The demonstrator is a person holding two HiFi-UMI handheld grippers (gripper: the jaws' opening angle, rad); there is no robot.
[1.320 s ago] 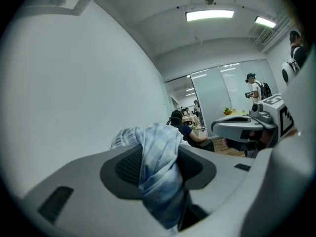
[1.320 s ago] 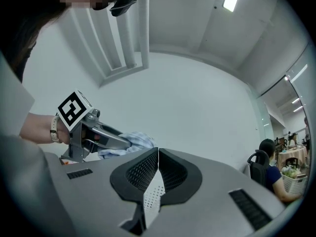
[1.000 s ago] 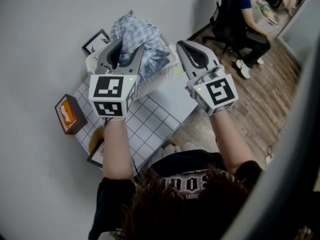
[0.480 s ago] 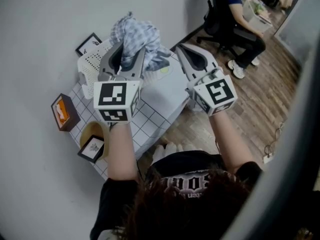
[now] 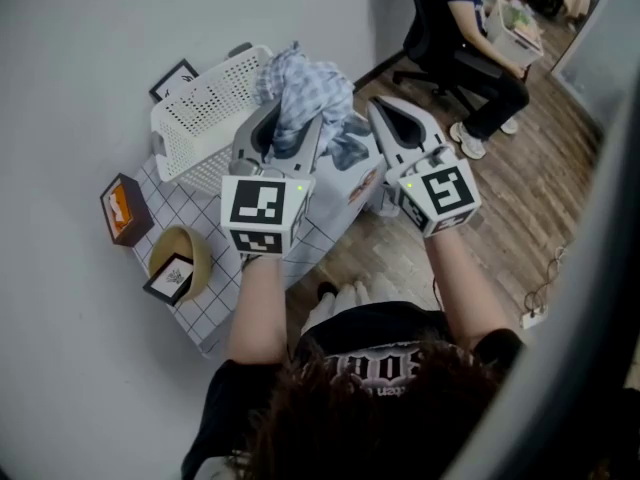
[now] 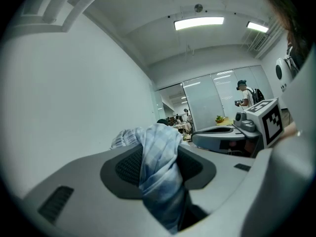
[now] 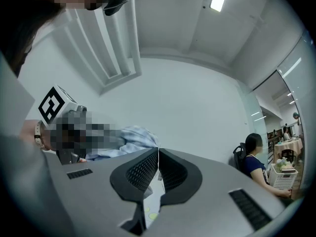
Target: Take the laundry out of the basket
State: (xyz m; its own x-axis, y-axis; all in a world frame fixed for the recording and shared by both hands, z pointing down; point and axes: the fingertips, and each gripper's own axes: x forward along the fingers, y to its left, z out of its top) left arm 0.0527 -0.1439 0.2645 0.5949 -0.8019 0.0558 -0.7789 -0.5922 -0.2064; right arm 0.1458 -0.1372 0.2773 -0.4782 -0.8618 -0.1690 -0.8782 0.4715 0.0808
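Note:
A blue-and-white checked cloth [image 5: 303,90] hangs bunched from my left gripper [image 5: 291,126], which is shut on it and holds it raised just right of the white perforated laundry basket [image 5: 205,113]. In the left gripper view the cloth [image 6: 159,172] is pinched between the two grey jaws and droops toward the camera. My right gripper [image 5: 380,108] is beside the left one, off the table's right edge; its jaws [image 7: 158,150] meet with nothing between them. The cloth [image 7: 129,136] shows to its left.
The basket stands at the back of a small table covered with a grid-patterned cloth [image 5: 222,268]. An orange box [image 5: 121,211], a round tan bowl [image 5: 190,253] holding a small framed picture [image 5: 168,278] and another frame [image 5: 174,79] lie nearby. A person sits on an office chair [image 5: 440,38] at upper right.
My left gripper has carried the checked cloth up and to the right, away from the basket, whose white body now shows plainly. The right gripper has stayed shut beside it.

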